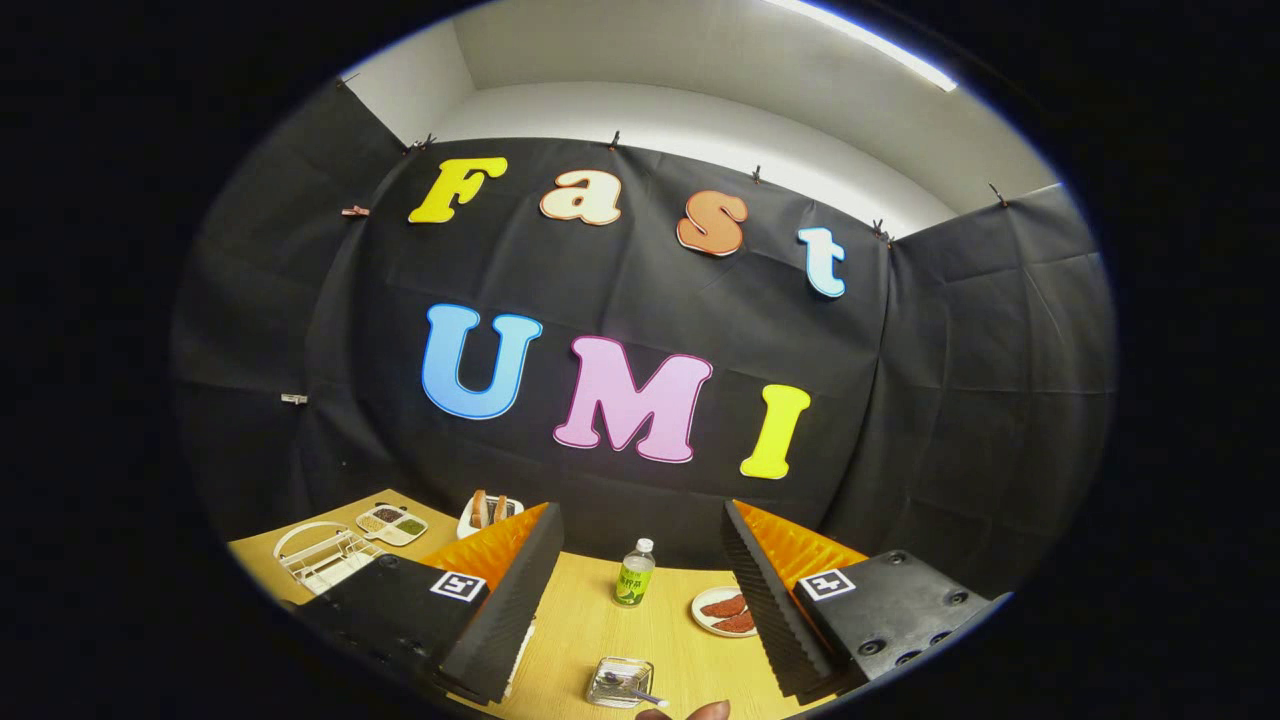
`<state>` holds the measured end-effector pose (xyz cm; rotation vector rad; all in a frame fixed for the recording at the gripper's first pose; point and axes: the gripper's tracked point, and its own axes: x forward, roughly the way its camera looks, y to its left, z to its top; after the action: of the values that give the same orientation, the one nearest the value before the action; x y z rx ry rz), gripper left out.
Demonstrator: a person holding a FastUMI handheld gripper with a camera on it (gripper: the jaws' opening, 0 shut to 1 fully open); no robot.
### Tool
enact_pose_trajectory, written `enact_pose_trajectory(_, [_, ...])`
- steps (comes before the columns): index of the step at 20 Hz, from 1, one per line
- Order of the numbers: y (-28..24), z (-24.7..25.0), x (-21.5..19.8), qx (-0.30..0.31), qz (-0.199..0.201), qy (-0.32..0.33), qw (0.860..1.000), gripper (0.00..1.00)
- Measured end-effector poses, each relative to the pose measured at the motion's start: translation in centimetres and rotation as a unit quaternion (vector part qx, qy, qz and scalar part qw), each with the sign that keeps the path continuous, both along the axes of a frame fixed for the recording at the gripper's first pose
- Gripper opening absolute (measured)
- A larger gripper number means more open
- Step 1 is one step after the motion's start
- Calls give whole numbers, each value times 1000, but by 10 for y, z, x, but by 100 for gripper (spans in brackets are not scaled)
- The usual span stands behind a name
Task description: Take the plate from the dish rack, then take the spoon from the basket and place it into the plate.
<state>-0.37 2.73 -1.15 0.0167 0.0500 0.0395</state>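
From the gripper view, I have the gripper (640, 600) held high and level, its two fingers spread wide with nothing between them. Past the left finger, on the far left of the wooden counter (580, 625), I see the white wire dish rack (318, 555). I cannot make out a plate standing in it; something pale lies at its base, but it is too small to tell. Near the rack sit a divided dish of seasonings (392, 524) and a white dish holding sausages (488, 512).

Between the fingers and beyond them stands a green-labelled bottle (634, 574). Just beside the right finger is a small plate with reddish meat slices (727, 610). Close below, near a fingertip (708, 711) of someone's hand, sits a small clear container (619, 681) with the spoon (633, 689) lying in it. I take this to be the basket.

I judge the rack step is first. To do it well, I should swing left, tip the camera down so the rack sits between the fingers, keep them wide, and come in along the plate's edge rather than across the wires.

The spoon's long axis seems to run across my line of sight, handle towards the right finger's side. Its bowl is hard to make out.
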Motion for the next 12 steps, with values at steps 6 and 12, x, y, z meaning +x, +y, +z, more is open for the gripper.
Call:
enact_pose_trajectory(6, [28, -13, 12, 18, 24, 39, 999, 97])
enact_pose_trajectory(12, [95, -46, 32, 23, 93, 122, 988, 97])
